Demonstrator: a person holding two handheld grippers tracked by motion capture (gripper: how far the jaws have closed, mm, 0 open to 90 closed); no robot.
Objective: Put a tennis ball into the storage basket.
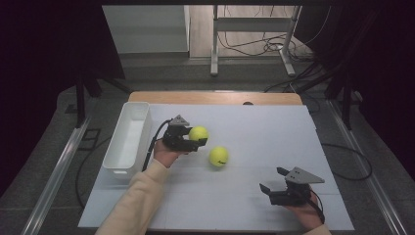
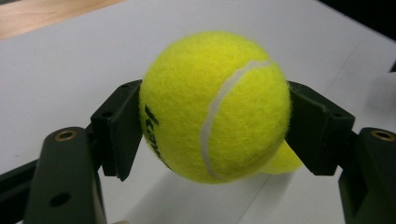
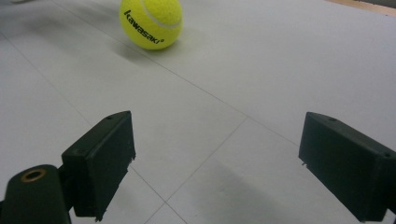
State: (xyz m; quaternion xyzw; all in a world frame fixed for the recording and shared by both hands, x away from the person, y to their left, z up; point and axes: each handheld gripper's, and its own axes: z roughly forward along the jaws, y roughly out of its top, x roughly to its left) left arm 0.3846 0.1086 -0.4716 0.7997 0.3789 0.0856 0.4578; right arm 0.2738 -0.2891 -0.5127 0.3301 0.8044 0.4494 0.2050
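White bin (image 1: 128,139) at table's left, nothing visible inside; left gripper (image 1: 193,139) clamps a tennis ball (image 1: 198,133) just right of it; second tennis ball (image 1: 218,156) loose nearby, partly hidden in left gripper view; right gripper (image 1: 272,180) jaws apart, holding nothing.

A white rectangular bin (image 1: 128,138) sits along the left edge of the white table surface (image 1: 264,132), long side running front to back, open top up. Past the far edge of the white surface, a strip of bare wooden tabletop (image 1: 215,97) shows. Beyond that, on the grey floor, a metal frame stand (image 1: 254,29) rises with a tangle of dark cables (image 1: 264,46) around its feet. Dark curtains (image 1: 54,44) flank both sides, and metal rails (image 1: 58,166) run along the floor.
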